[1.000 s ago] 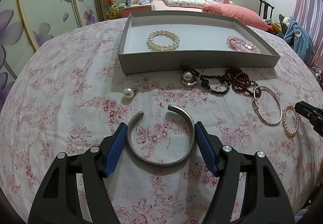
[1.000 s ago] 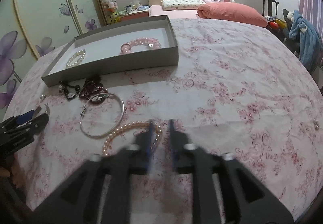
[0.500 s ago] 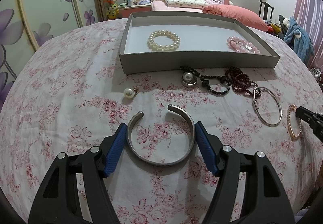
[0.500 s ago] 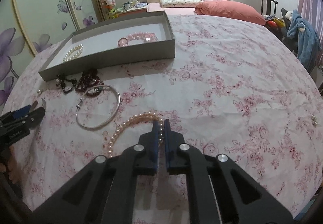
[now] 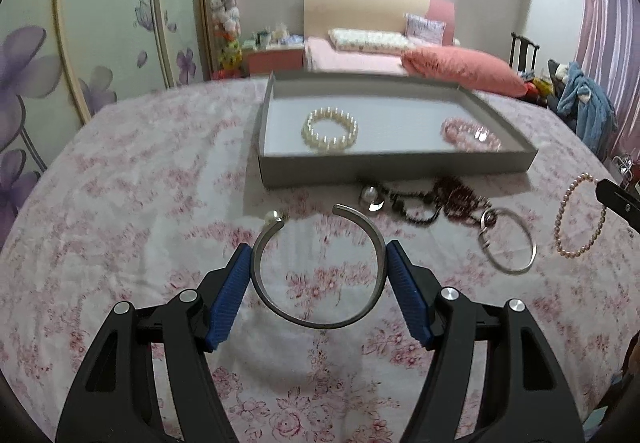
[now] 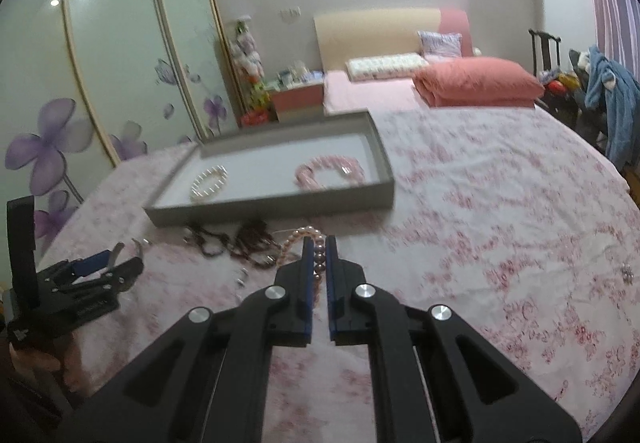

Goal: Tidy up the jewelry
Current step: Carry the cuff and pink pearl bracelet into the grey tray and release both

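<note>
**Now both bracelets are off the bedspread**

Now I have a piece of jewelry in each tool. My left gripper [image 5: 319, 285] has its blue pads against the two outer sides of the open silver cuff [image 5: 318, 267], and compared with a second ago the cuff sits higher against the scene: its open ends now overlap the loose pearl bead [image 5: 273, 218] and reach toward the gray tray [image 5: 396, 167], where before it lay flat on the floral bedspread [image 5: 132, 227] well short of them. The jaw gap looks unchanged.

My right gripper [image 6: 319, 255] was open around the pink pearl bracelet [image 6: 316, 243] a second ago; its jaws have just been closing and now pinch the strand between them. From the left camera I see that bracelet [image 5: 580, 219] hanging as a loop from the black tip at the right edge, lifted clear of the cloth, whereas earlier it lay flat beside the thin silver hoop [image 5: 510, 239].

That hoop has stayed on the bedspread, and so has the tangle of dark beads [image 5: 436, 201] just in front of the tray. Inside the tray, the white pearl bracelet [image 5: 330, 129] and the pink bead bracelet [image 5: 472, 134] lie where they were, well apart.
</note>
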### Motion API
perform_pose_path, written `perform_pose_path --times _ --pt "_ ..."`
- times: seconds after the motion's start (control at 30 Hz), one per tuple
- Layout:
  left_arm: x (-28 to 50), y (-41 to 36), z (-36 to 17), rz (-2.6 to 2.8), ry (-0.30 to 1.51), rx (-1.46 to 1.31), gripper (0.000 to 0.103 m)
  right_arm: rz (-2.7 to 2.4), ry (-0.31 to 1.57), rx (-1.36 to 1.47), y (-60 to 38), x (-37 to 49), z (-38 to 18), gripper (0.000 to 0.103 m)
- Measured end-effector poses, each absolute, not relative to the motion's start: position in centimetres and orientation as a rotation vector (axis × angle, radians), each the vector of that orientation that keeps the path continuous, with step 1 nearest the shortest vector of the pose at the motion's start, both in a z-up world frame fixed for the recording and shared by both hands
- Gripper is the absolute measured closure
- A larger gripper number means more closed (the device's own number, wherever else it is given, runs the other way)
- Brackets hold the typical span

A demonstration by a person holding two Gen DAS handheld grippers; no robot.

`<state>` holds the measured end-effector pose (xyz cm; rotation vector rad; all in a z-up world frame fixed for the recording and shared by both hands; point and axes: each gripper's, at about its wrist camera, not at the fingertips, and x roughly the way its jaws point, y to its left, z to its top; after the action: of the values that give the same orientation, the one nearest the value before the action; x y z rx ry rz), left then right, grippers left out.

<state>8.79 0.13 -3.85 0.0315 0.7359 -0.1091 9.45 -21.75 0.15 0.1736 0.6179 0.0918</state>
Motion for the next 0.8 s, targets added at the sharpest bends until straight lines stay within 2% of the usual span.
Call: perform_pose_path --times 0.33,0.8 --pt "6.3 -1.2 0.5 -0.111 0.531 0.060 0.035 0.124 0.476 0.127 -19.0 8.2 3.4 0.096" --pt "6.6 -2.1 2.5 -0.094 0.427 0.081 0.035 0.093 0.362 0.062 -17.1 8.9 5.8 0.096"
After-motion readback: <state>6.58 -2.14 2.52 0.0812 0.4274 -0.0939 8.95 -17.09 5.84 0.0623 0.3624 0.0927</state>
